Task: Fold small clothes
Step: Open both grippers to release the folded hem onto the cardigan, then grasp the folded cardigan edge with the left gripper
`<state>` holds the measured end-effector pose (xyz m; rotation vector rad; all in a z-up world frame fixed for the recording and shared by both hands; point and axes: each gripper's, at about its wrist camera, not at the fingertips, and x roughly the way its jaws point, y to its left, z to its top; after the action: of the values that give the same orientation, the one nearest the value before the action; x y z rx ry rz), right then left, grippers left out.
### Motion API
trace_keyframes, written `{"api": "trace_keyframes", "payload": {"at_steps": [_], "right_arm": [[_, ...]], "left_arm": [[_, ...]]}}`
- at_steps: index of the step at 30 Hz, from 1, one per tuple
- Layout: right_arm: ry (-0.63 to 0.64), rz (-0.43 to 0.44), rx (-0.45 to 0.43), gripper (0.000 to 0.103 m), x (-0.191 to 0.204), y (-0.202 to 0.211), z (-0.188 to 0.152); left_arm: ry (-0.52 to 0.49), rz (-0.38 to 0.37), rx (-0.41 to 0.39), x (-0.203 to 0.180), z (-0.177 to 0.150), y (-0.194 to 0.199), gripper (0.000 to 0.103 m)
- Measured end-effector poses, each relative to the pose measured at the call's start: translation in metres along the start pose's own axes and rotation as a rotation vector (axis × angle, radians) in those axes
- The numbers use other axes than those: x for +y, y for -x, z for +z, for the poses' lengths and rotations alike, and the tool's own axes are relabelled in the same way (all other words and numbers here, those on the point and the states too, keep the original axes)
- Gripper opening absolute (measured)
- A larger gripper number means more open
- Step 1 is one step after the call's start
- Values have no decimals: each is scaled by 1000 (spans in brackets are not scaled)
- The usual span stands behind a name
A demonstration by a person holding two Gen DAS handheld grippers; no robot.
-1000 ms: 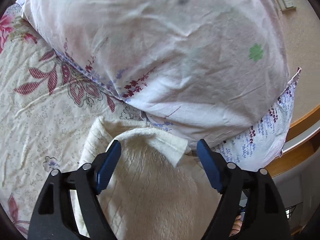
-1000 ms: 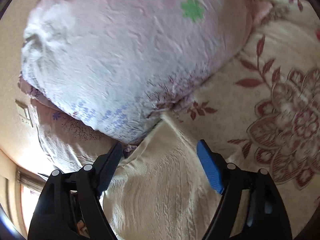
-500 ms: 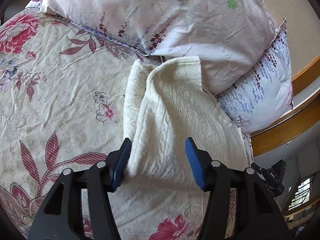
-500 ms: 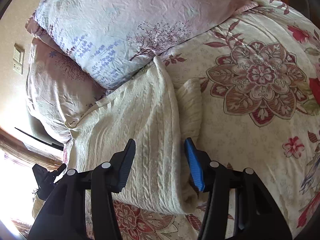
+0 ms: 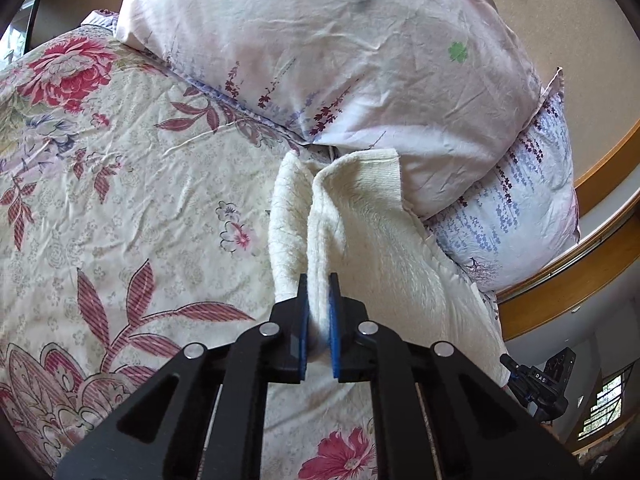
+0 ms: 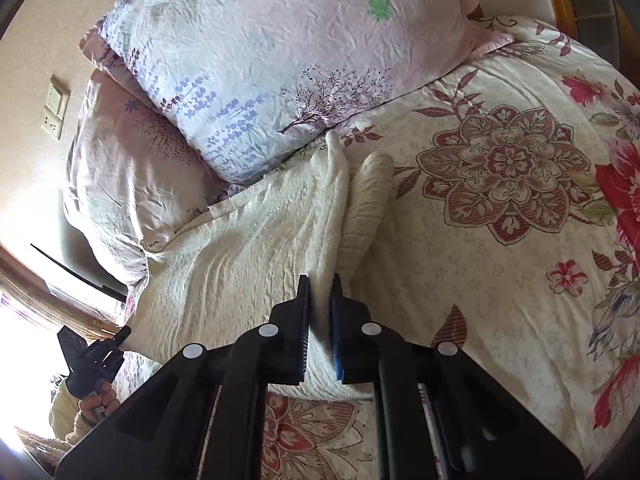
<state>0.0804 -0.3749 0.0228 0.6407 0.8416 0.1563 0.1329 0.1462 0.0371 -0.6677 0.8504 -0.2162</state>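
From the left wrist view, the left gripper (image 5: 319, 284) has just been closing and now pinches a raised ridge of the cream knitted garment (image 5: 360, 220), the blue pads (image 5: 333, 320) pressed on either side of the fold. The garment lies on the floral bedspread (image 5: 120, 184), its far ribbed edge touching the pale pink pillow (image 5: 340, 52), with a second pillow printed in lilac (image 5: 516, 208) just beside it near the wooden bed frame (image 5: 568, 280). My worry here is that the pinch takes only the top layer of a thick knit, so a lift could let the lower layer sag and the fold come out crooked; the far edge might also snag against the pillow. From the right wrist view, the right gripper (image 6: 320, 286) has likewise been closing and now nips the same garment (image 6: 240, 248) along a bunched crease, with a rolled part, perhaps a sleeve (image 6: 368, 200), lying loose just beside it. That loose part could drag and twist under the body if both hands pull unevenly. The person's other hand (image 6: 98, 398) shows low at the edge, holding the other tool. I see no containers anywhere, so nothing is held in one.
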Motion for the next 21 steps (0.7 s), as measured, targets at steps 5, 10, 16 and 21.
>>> {"api": "trace_keyframes", "payload": {"at_steps": [5,10,16,21], "right_arm": [[-51,-33,22,8,-12,1,-16],[-59,-67,32,8,-19,-5,-23],[-59,-57,-7,24,-13,5,-11],[0,-78,-74,38,1,-3,30]], "left_arm": [[82,13,4,22,-22,3,8],[108,25,-18,28,-38,0,8],[106,47,-71,26,-29,23,36],[-23,56,-164,-5,13,31,56]]}}
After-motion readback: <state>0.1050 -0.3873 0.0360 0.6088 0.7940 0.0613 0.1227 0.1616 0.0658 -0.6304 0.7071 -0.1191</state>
